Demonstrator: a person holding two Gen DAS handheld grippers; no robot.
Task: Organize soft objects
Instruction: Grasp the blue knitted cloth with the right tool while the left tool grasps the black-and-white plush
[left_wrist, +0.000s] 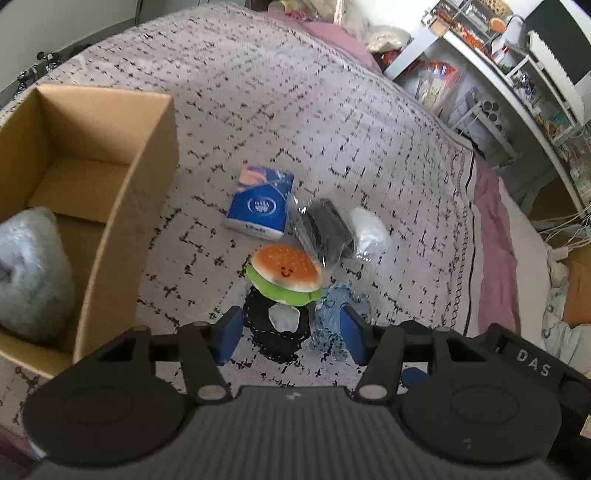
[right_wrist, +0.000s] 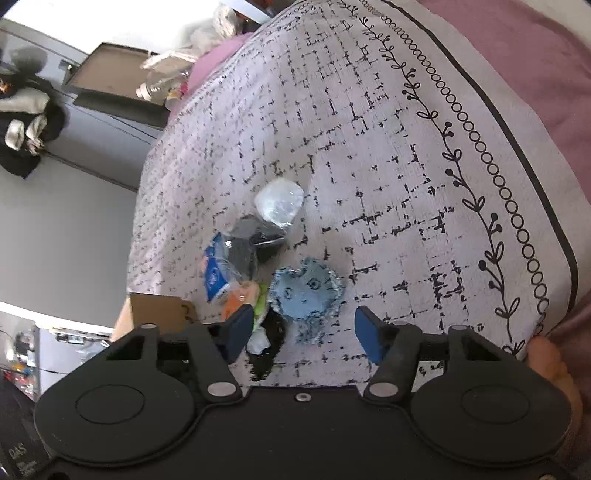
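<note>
Both tongs, the left tongs (left_wrist: 290, 334) and right tongs (right_wrist: 303, 332), hang spread and empty over the bed (left_wrist: 332, 122). Right of the cardboard box (left_wrist: 147, 177) lies a burger plush (left_wrist: 284, 273), light and squashy, best pinched across its bun edges; it lies flat, round, no clear long axis.

A plush hamburger toy (left_wrist: 283, 272) with an orange smiling bun and green lettuce lies flat on the bed. At its one o'clock sit bagged black cloth (left_wrist: 325, 230) and white wadding (left_wrist: 369, 229); at eleven o'clock a blue tissue pack (left_wrist: 260, 203); at five o'clock a frayed light-blue cloth (left_wrist: 334, 314); at six o'clock a black cloth (left_wrist: 280, 332).
</note>
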